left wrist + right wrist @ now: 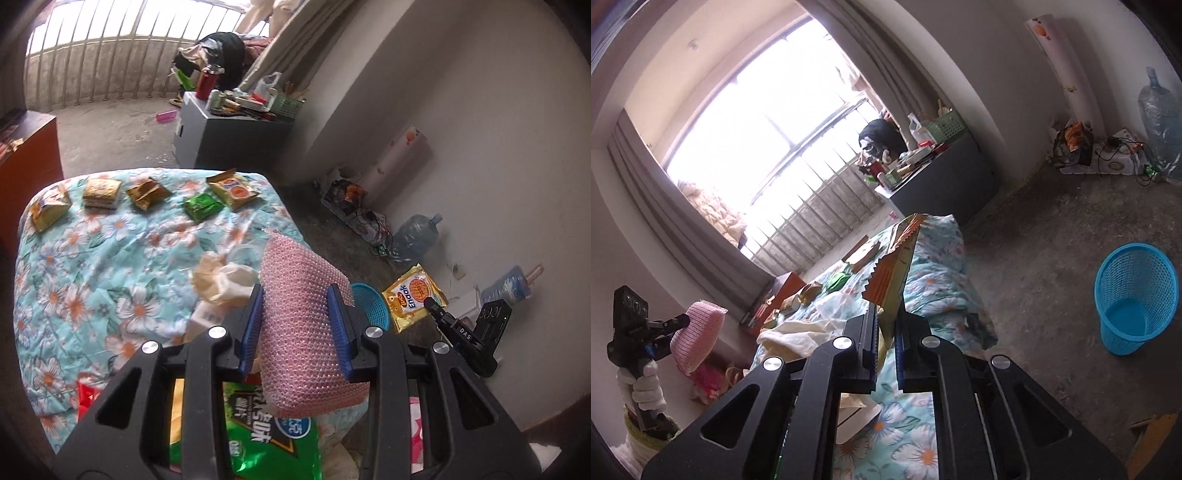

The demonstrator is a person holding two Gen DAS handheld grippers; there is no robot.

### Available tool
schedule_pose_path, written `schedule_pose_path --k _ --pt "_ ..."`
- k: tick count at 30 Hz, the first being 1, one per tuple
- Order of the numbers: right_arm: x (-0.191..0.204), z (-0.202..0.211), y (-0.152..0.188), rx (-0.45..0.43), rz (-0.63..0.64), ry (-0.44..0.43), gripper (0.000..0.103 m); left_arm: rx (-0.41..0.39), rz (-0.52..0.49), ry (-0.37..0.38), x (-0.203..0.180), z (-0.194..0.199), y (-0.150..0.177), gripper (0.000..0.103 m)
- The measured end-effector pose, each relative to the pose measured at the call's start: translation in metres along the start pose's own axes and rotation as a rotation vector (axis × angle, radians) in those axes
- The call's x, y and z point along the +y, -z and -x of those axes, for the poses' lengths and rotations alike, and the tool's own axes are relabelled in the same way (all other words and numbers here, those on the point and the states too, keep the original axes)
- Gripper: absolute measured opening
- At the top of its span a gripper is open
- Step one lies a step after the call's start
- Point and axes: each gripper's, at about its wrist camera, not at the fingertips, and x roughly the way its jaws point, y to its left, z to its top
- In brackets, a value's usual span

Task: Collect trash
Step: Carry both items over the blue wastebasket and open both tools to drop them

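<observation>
A bare concrete-floored room with a barred window; at its middle, a bed under a floral quilt, the landmark for all that follows. Just off the quilt's corner, on the floor, stands the blue mesh basket, upright, with nothing visible inside. Against the wall beyond the bed's far end sits a grey cabinet heaped with clutter. On the quilt itself, a row of snack wrappers lines the far edge, crumpled tissue lies near the middle, and a green snack bag rests at the near end. My left gripper, held in a white-gloved hand, is raised above the quilt's near side, its jaws part-way apart and clamped on a pink scrub sponge. My right gripper is over the quilt's near edge, jaws nearly together, pinching a yellow-orange snack wrapper clear of the bedding, toward the basket's side.
</observation>
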Motion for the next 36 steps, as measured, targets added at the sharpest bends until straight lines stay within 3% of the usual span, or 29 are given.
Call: schedule_pose_path --k 4,7,14,19,23,25,27,28,29,31,36 --pt "-0.045 0.025 -0.008 -0.065 -0.055 0.092 0.007 0.137 -0.129 0.029 -0.073 -0.089 -0.023 0.032" --pt "-0.082 0.039 -0.014 -0.117 -0.071 0.224 0.007 0.25 -0.231 0.029 -0.131 -0.171 -0.029 0.032" --pt "-0.194 0.047 -0.023 -0.162 -0.23 0.451 0.007 0.48 -0.401 0.005 -0.239 -0.374 -0.004 0.032" --pt "-0.273 0.026 -0.022 -0.112 -0.345 0.531 0.007 0.592 -0.43 -0.008 -0.281 -0.493 0.029 0.032" --pt "-0.325 -0.003 -0.026 -0.064 -0.404 0.574 0.008 0.606 -0.425 -0.056 -0.292 -0.564 0.047 0.033" --pt "-0.351 -0.021 -0.028 -0.027 -0.416 0.586 0.01 0.59 -0.393 -0.075 -0.293 -0.593 0.053 0.041" --pt "-0.381 -0.042 -0.029 0.037 -0.446 0.591 0.02 0.589 -0.36 -0.083 -0.295 -0.615 0.06 0.05" --pt "-0.394 -0.052 -0.027 0.073 -0.467 0.587 0.034 0.573 -0.332 -0.091 -0.292 -0.619 0.06 0.055" --pt "-0.406 -0.059 -0.025 0.097 -0.494 0.594 0.04 0.562 -0.3 -0.083 -0.291 -0.621 0.061 0.058" --pt "-0.415 -0.065 -0.022 0.107 -0.499 0.599 0.042 0.565 -0.253 -0.058 -0.289 -0.618 0.066 0.061" --pt "-0.407 -0.061 -0.014 0.078 -0.467 0.592 0.048 0.514 -0.288 -0.028 -0.291 -0.597 0.052 0.061"
